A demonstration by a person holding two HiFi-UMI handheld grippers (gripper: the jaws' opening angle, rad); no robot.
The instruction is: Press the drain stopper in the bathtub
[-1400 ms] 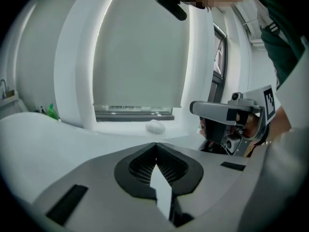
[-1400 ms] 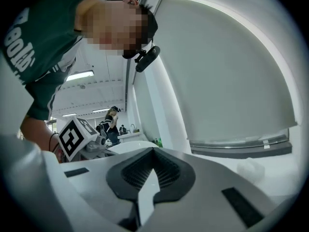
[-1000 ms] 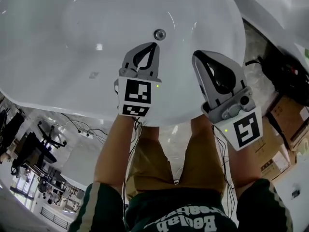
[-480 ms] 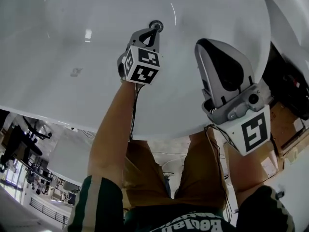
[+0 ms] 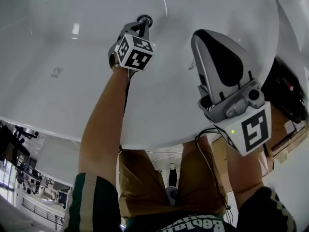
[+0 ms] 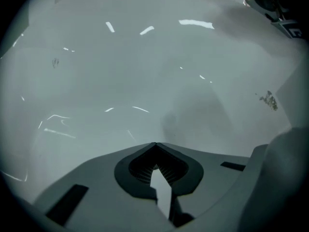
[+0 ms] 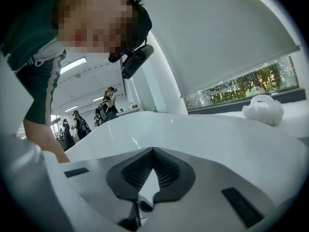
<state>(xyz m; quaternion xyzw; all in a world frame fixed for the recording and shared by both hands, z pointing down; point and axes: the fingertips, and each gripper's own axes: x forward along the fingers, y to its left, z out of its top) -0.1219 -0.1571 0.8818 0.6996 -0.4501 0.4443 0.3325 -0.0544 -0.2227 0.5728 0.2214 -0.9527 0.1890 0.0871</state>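
Status: right gripper (image 5: 199, 36) sits nearest me, fingers (image 7: 130, 173) together and empty, aimed away over the tub (image 5: 58, 100) rim. Left gripper (image 5: 141, 24) has dropped across the basin over the last second. Its fingers (image 6: 139, 169) are pinched together with nothing between, and the stopper (image 5: 144, 19) is just ahead of the tips. Contact unconfirmed, but the press looks imminent.

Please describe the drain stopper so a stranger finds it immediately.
Look into the big white bathtub. At the tip of the left gripper sits the drain stopper. It is the only small dark round ring on that plain white surface.
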